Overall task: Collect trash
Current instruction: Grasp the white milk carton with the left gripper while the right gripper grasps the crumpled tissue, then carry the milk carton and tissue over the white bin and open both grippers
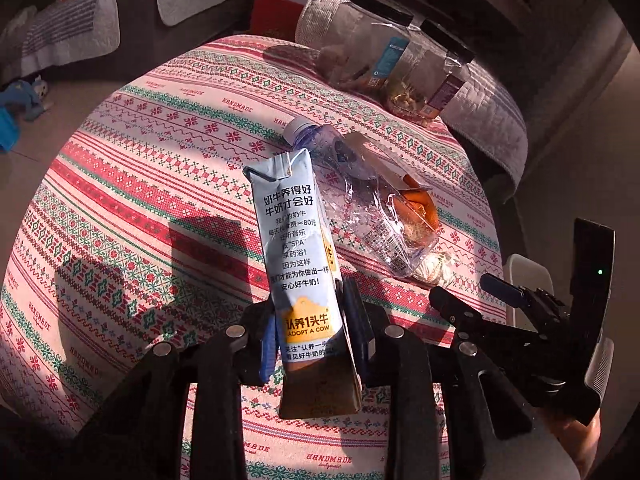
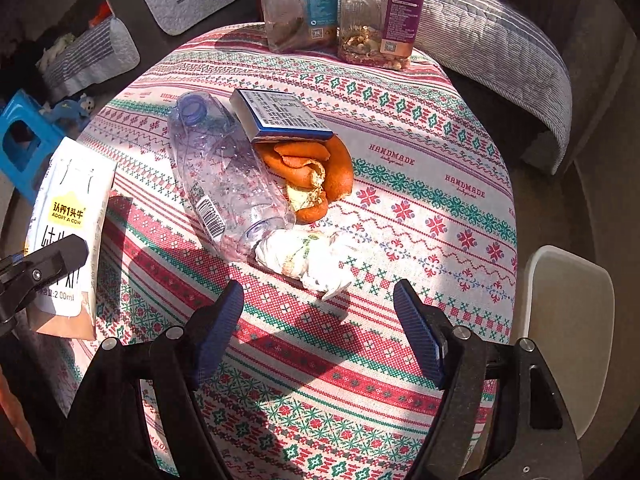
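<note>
Left claw (image 1: pixel 312 344) is clamped low on the carton (image 1: pixel 298 248), lifted off the bench (image 2: pixel 420 168). Right claw (image 2: pixel 318 332) hangs spread over the tissue (image 2: pixel 312 256). Such a low pinch could let the carton tip out.

Near half of the worktop (image 2: pixel 400 320) is bare cloth, easy to pass over. Middle is clogged: bottle (image 2: pixel 224 184), box (image 2: pixel 280 116), peel (image 2: pixel 320 176) and tissue (image 2: pixel 312 256) all touching. Two jars (image 2: pixel 340 12) block the far edge.
</note>
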`<state>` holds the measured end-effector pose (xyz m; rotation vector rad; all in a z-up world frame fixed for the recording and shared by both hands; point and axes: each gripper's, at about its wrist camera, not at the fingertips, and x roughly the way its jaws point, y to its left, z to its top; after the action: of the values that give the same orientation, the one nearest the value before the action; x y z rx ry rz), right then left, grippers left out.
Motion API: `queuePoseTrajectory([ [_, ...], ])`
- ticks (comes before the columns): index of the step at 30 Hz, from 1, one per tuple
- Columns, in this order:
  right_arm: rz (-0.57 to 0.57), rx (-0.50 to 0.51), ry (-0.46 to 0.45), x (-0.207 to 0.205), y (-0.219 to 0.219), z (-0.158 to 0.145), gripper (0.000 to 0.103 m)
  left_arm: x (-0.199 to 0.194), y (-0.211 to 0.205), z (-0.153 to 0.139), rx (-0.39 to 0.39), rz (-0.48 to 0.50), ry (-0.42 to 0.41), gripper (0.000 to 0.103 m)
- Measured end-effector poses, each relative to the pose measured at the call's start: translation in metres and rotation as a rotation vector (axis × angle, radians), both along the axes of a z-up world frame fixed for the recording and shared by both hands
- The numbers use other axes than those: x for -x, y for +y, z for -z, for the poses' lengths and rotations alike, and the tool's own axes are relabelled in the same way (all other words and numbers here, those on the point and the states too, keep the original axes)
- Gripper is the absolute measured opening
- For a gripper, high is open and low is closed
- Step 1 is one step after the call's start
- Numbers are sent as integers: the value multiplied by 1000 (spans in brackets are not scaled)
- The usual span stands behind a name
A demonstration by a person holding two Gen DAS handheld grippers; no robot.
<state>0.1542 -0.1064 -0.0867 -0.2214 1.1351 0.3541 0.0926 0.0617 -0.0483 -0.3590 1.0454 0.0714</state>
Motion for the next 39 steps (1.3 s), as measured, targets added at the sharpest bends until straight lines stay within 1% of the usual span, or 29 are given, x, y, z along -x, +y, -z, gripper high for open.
queuePoseTrajectory([
  [4,-50,70,-41,-3,20,8,74,4,17,-8,-53,26,-13,29],
  [5,-54,81,-45,-4,21,10,76,5,20,-6,-67,23,-10,30],
  [6,-55,94,-46,-6,22,14,78,6,23,-2,-68,16,-3,30],
  [8,-54,119,-47,-10,23,21,77,8,26,8,-46,12,13,30],
  [10,-44,131,-48,-13,24,26,70,9,23,19,-25,23,36,29],
  [11,-39,127,-40,-14,25,27,62,9,21,22,-14,31,44,29],
  [12,-39,113,-30,-14,24,28,48,8,19,23,-4,36,45,29],
  [13,-41,98,-16,-15,24,28,44,8,18,23,2,36,41,30],
  [15,-38,94,-13,-13,24,26,40,8,19,18,10,35,20,29],
  [17,-34,87,-4,-11,22,25,39,8,19,15,13,34,8,29],
  [22,-16,46,22,-3,15,16,38,7,18,15,32,39,12,30],
  [25,13,18,29,-1,7,10,38,7,18,16,45,34,16,30],
  [30,55,-22,52,1,-6,6,38,6,15,15,40,36,13,30],
  [39,81,-121,11,16,-24,-23,38,6,7,10,35,59,-5,30],
])
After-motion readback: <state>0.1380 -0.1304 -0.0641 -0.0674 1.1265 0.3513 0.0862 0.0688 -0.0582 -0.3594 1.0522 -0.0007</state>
